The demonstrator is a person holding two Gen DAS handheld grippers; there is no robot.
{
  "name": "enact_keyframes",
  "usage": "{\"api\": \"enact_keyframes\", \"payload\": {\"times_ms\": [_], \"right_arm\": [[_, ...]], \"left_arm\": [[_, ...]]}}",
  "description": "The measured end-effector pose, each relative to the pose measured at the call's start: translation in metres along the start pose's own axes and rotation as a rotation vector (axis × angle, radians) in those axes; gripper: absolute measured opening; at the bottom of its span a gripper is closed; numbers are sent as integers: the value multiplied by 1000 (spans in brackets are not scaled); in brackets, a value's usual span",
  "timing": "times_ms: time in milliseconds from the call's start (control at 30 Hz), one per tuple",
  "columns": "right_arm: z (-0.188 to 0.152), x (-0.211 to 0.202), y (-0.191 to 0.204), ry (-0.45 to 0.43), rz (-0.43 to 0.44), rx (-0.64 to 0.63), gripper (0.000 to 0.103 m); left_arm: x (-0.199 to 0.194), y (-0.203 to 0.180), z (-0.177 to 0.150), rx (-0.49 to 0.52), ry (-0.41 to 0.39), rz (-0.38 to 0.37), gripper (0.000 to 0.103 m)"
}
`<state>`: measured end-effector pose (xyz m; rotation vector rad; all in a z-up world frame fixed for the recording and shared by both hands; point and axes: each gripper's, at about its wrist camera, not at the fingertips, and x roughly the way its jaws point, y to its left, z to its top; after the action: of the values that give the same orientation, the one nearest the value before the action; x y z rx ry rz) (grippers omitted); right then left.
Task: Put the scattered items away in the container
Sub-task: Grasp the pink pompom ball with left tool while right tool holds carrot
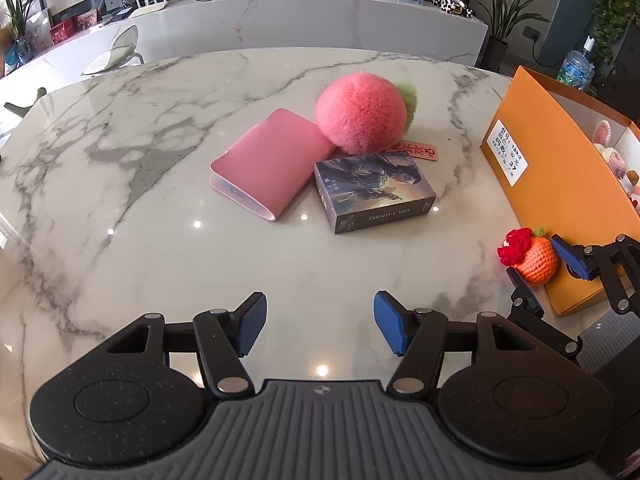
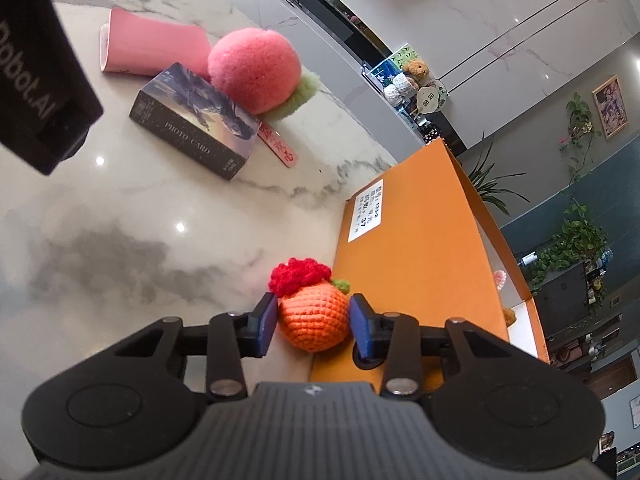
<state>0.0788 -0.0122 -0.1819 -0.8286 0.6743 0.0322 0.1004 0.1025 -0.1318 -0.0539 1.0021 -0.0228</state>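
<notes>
My right gripper (image 2: pixel 313 323) is shut on an orange crocheted fruit (image 2: pixel 313 316) with a red flower on top, held beside the outer wall of the orange box (image 2: pixel 416 240). The left wrist view shows the fruit (image 1: pixel 534 258), the right gripper (image 1: pixel 544 268) and the box (image 1: pixel 560 168). My left gripper (image 1: pixel 320 330) is open and empty over the marble table (image 1: pixel 160 184). A pink fluffy peach (image 1: pixel 360 114), a pink card holder (image 1: pixel 270 160) and a dark photo card box (image 1: pixel 372 190) lie together mid-table.
A small red tag (image 1: pixel 416 150) lies by the peach. The orange box holds several small knitted items (image 1: pixel 612 152). A white counter (image 1: pixel 280 20) and a chair (image 1: pixel 116 54) stand beyond the table. Plants (image 2: pixel 576 236) stand on the right.
</notes>
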Motion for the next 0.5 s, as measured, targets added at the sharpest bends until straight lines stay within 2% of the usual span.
{"api": "enact_keyframes", "payload": {"times_ms": [267, 500], "right_arm": [[13, -6, -28, -38, 190, 225, 42], [45, 3, -59, -88, 260, 343, 42]], "left_arm": [[0, 5, 18, 11, -51, -6, 71], [7, 1, 44, 38, -92, -31, 71]]}}
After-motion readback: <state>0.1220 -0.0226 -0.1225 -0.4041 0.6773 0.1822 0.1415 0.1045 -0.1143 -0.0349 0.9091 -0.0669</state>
